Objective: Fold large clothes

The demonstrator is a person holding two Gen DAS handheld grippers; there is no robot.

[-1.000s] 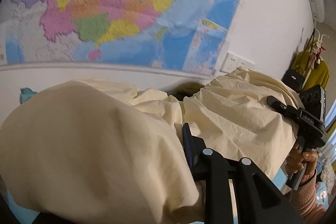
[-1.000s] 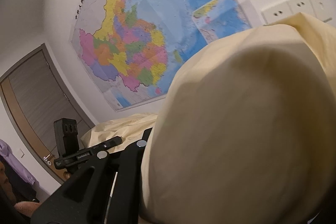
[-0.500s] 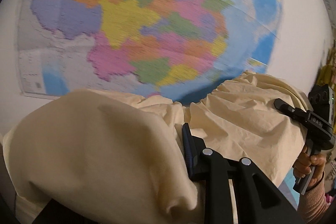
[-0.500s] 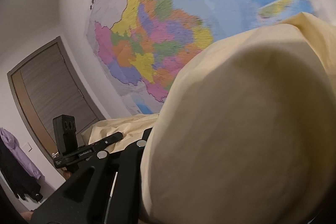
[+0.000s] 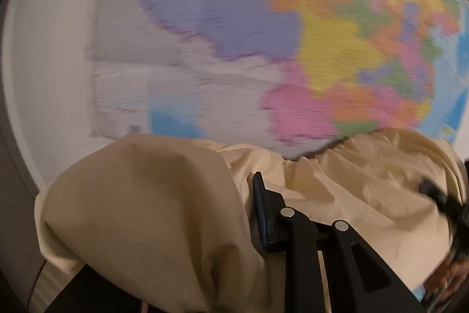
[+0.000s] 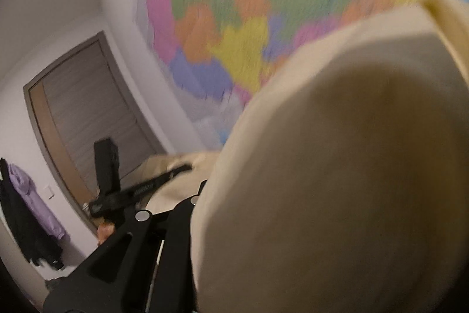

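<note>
- Left wrist view: cream garment (image 5: pixel 152 213) billows over the lower frame, draped across the left gripper (image 5: pixel 249 201), jaws pinching its fabric.
- Right wrist view: the same cloth fills the lower right, swallowing the right gripper (image 6: pixel 202 195), clamped on it.

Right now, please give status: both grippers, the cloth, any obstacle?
Left gripper shut on cloth. Right gripper shut on cloth too. Cloth held up, hanging between both, covering much of each view. Wall map ahead; no contact seen.
</note>
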